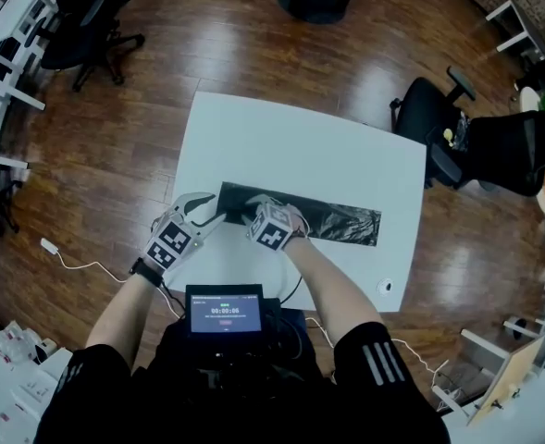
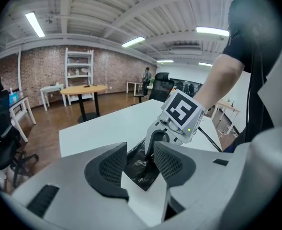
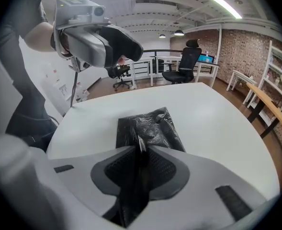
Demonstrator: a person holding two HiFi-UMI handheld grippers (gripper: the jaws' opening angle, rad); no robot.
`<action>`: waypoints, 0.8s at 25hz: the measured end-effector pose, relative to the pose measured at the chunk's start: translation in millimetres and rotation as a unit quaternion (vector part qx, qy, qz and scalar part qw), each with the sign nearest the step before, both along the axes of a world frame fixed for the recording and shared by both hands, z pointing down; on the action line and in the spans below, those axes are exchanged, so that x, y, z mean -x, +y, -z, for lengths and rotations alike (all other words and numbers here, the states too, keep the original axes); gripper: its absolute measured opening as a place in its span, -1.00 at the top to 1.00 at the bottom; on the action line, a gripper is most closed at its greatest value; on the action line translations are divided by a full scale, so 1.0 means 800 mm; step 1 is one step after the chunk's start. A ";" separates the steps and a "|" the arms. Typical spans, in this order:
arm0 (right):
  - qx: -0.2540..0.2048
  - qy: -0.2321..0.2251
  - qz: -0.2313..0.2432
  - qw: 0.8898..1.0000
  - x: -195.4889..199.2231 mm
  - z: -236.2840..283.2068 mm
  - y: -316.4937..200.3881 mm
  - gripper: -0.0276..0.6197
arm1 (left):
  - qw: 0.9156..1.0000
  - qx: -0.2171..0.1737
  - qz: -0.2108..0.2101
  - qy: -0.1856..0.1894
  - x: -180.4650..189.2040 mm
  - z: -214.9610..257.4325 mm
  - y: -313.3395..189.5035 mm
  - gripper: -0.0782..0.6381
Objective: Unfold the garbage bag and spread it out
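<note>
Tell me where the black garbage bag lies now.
In the head view the garbage bag lies across the near half of the white table, pinched near its left end by the right gripper.

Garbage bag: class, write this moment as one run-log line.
bag: folded strip on table | left gripper: open, at bag's end | right gripper: shut on bag | unfolding: not done

Bright, even overhead light. Ceiling strip lights (image 2: 35,24) sit upper left and upper right in the left gripper view, and one blows out at the top right of the right gripper view. Soft, short shadows on the white table (image 1: 346,165), mild sheen on the wood floor (image 1: 253,44). Crinkle highlights on the garbage bag (image 1: 337,220). Heavy fisheye bend everywhere. Both gripper views have black corners and a soft near foreground.
</note>
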State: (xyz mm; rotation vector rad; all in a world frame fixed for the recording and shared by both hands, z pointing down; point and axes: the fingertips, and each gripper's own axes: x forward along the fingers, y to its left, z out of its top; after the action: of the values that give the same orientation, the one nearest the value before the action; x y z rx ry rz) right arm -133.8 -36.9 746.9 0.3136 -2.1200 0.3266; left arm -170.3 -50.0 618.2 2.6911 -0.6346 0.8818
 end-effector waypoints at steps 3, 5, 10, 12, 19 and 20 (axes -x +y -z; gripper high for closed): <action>-0.007 -0.004 0.002 1.000 0.001 0.004 -0.002 0.68 | 1.000 0.002 0.006 0.001 0.001 -0.001 -0.002 0.27; -0.007 -0.023 -0.007 1.000 0.002 0.015 -0.006 0.71 | 1.000 0.003 0.009 0.000 0.002 -0.001 -0.003 0.27; 0.000 -0.056 -0.031 0.998 0.001 0.036 -0.015 0.89 | 1.000 0.007 0.016 -0.004 0.005 -0.005 -0.005 0.27; 0.004 -0.051 -0.022 0.998 0.000 0.036 -0.011 0.89 | 1.000 0.007 0.018 -0.003 0.005 -0.006 -0.005 0.27; 0.005 0.009 0.046 0.999 -0.006 -0.003 0.022 0.73 | 1.000 0.006 0.016 -0.007 -0.004 -0.007 0.001 0.27; 0.002 0.011 0.047 0.999 -0.006 -0.003 0.022 0.73 | 1.000 0.007 0.016 -0.008 -0.004 -0.008 0.003 0.27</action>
State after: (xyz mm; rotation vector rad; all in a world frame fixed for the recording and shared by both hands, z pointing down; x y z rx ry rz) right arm -129.1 -19.1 749.6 0.2133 -2.1052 0.2715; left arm -166.8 -47.7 624.5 2.6565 -0.6716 0.8976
